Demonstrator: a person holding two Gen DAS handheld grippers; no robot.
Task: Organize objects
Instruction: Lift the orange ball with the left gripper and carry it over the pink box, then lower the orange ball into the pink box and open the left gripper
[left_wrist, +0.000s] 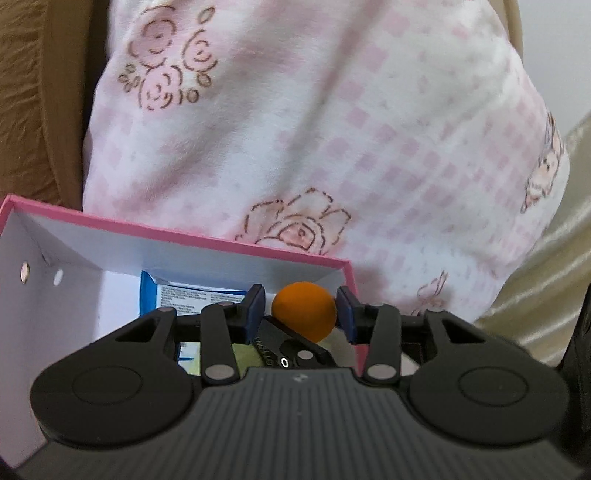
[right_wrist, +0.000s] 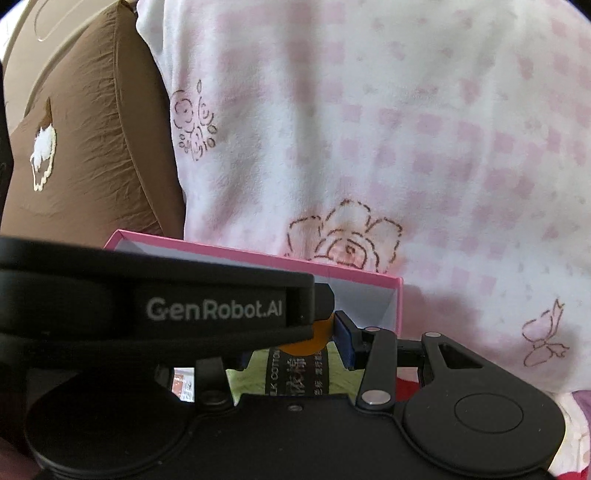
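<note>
The left hand-held gripper (left_wrist: 302, 312) has its blue pads spread, and an orange ball (left_wrist: 304, 314) sits between them with a gap on each side: open, nothing pinched. The ball lies straight ahead along the fingers, over the pink-rimmed box (left_wrist: 207, 238), whose white inside holds a blue-and-white packet (left_wrist: 184, 295) and a green yarn skein (right_wrist: 291, 373). In the right view the left tool's body blocks most of the right hand-held gripper (right_wrist: 295, 338); one blue pad (right_wrist: 343, 341) shows, so its opening cannot be told. Both point level toward the flowered blanket (left_wrist: 332, 129). The left is likely nearer the ball.
</note>
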